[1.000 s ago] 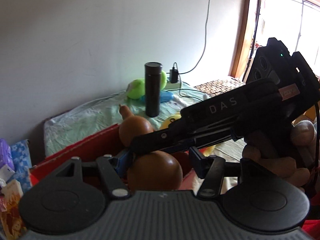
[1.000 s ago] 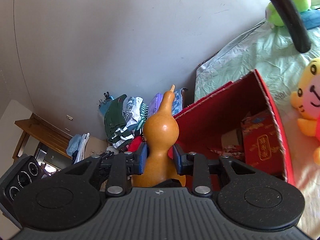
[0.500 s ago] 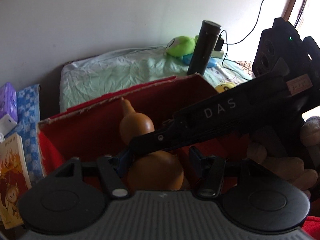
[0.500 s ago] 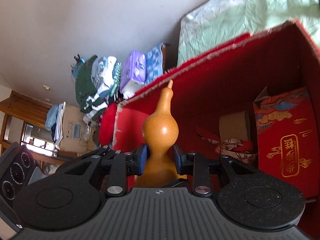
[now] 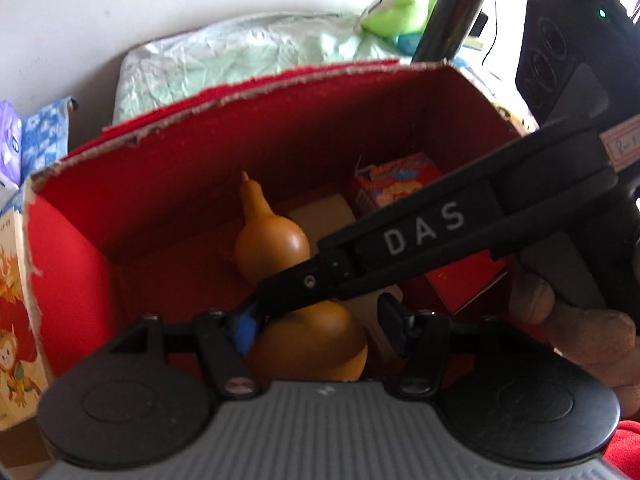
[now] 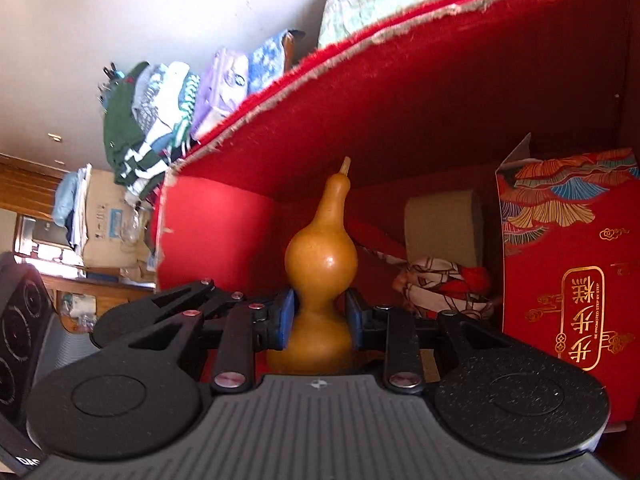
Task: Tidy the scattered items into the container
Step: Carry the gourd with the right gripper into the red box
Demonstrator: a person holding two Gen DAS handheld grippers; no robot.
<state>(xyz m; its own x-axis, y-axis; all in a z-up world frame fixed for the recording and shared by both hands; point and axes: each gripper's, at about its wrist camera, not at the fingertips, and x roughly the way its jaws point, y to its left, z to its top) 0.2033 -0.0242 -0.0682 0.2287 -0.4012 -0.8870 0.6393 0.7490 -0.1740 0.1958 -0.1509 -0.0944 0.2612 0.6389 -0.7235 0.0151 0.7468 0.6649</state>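
Note:
A tan gourd (image 6: 320,268) stands upright between the blue pads of my right gripper (image 6: 319,316), which is shut on its waist and holds it inside the red cardboard box (image 6: 420,92). In the left wrist view the gourd (image 5: 276,240) is low in the box (image 5: 192,144), with the right gripper's body crossing over it. My left gripper (image 5: 316,320) is open around the gourd's lower bulb, its right finger (image 5: 394,316) standing apart from it.
In the box lie a red gift carton (image 6: 568,264), a beige block (image 6: 440,224) and a patterned cloth bundle (image 6: 444,284). Behind the box are a black flask (image 5: 452,12), a green plush (image 5: 392,16) and a pale green sheet (image 5: 240,52). Folded clothes (image 6: 152,108) pile up to the left.
Both grippers have tipped down and moved into the red box, carrying the gourd from above the box rim to low inside it. The grip on the gourd is unchanged.

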